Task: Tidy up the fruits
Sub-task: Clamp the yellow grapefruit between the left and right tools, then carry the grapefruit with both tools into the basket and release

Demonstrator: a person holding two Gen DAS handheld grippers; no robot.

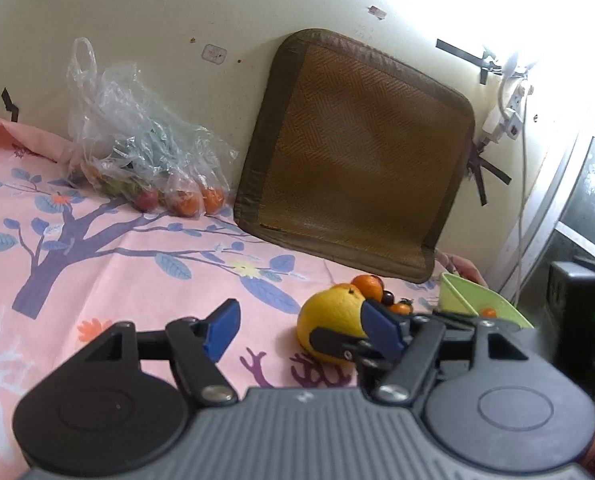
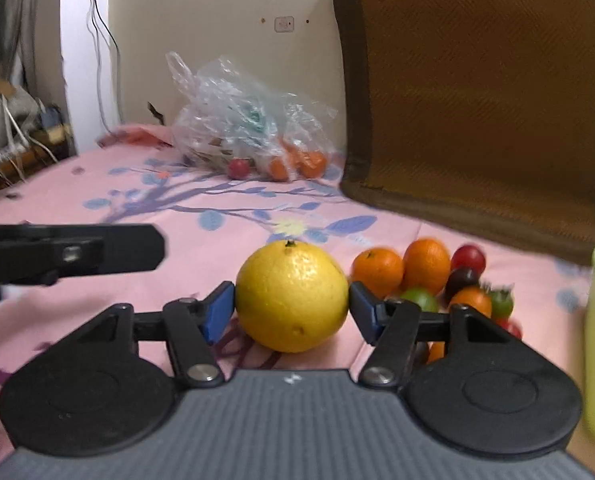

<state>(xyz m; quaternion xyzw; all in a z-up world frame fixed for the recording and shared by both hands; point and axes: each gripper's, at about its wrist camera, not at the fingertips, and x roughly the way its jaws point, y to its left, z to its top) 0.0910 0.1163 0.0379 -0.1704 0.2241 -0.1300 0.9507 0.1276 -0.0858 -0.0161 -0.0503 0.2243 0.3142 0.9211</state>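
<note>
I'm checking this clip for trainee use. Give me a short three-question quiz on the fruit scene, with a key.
1. True or false: the right claw has its blue pads on either side of the big yellow fruit.
2. What leans against the wall behind the fruit pile: A) a woven cushion, B) a mirror, C) a box?
3. Where does the rest of the fruit sit, far back on the bedsheet?

Key
1. True; the pads touch its sides.
2. A, the woven cushion.
3. In a clear plastic bag by the wall.
</note>
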